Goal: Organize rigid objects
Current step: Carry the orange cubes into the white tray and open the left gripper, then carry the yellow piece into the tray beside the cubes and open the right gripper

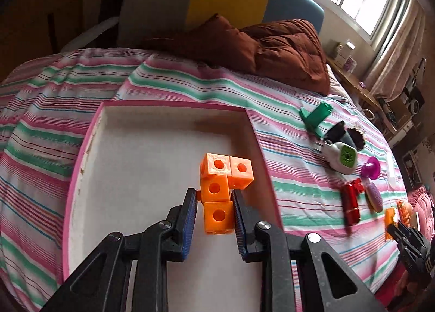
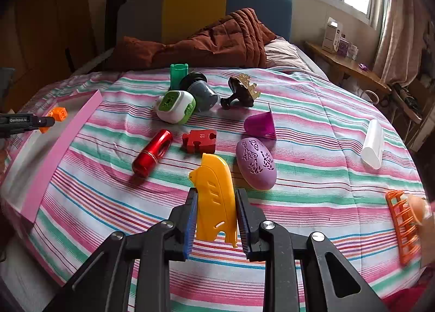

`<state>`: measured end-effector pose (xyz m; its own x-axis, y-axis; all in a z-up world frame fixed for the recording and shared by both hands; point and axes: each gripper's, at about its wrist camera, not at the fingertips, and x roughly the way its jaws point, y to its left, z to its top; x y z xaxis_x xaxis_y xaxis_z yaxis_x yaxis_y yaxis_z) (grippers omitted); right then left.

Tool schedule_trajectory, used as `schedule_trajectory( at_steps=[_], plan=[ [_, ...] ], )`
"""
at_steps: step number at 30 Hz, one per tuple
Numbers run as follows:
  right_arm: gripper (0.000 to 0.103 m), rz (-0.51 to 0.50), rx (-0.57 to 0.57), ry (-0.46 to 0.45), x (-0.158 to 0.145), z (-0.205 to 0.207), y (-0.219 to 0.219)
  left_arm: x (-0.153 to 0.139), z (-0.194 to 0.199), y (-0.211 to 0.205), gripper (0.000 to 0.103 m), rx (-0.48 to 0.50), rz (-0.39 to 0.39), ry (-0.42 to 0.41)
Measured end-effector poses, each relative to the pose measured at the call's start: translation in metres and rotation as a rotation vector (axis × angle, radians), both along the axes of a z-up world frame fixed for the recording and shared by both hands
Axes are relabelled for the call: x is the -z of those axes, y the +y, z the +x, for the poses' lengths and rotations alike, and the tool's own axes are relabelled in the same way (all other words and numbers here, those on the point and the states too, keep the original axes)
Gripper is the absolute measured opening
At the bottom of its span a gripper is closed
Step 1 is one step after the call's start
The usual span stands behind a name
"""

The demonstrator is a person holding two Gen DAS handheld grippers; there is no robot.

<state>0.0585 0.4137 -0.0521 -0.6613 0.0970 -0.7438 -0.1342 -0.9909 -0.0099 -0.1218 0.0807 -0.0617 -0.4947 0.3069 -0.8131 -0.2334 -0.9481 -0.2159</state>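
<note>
Right wrist view: white lettering on the black body of the left tool (image 2: 40, 121), at frame's left edge; reads roughly "GenRobot.AI", small and soft. Boxes on the bedside shelf carry print, too small to read.

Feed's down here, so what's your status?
Left gripper shut on orange cube block over pink-rimmed box. Right gripper shut on yellow plastic piece. Nothing in the way.

Box (image 1: 81, 165) floor mostly free; toys (image 2: 174, 106) crowd bedspread (image 2: 312, 176).
</note>
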Motion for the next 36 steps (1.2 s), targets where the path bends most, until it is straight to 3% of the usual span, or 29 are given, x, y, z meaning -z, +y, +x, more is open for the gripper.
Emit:
schedule_trajectory(
  at_steps=[5, 11, 13, 15, 23, 31, 36],
  plan=[
    [0.027, -0.080, -0.005, -0.011, -0.002, 0.001, -0.012, 0.014, -0.037, -0.029, 0.025, -0.082, -0.048, -0.036],
    [0.027, -0.091, -0.059, -0.008, -0.008, -0.001, -0.043, 0.017, -0.061, -0.045, 0.026, -0.138, -0.078, -0.034],
    [0.027, -0.114, -0.070, -0.002, -0.010, -0.002, -0.051, 0.015, -0.064, -0.048, 0.035, -0.149, -0.082, -0.024],
    [0.027, -0.129, -0.084, 0.004, -0.013, -0.005, -0.059, 0.011, -0.065, -0.051, 0.037, -0.170, -0.097, -0.014],
    [0.027, -0.151, -0.167, 0.014, -0.018, -0.017, -0.098, -0.014, -0.014, -0.078, 0.039, -0.211, 0.033, 0.082],
    [0.027, -0.182, -0.247, 0.003, -0.024, -0.045, -0.141, -0.006, 0.036, -0.075, 0.039, -0.172, 0.054, 0.052],
    [0.027, -0.186, -0.327, 0.009, -0.031, -0.069, -0.180, -0.001, 0.056, -0.064, 0.039, -0.141, 0.020, 0.066]
  ],
)
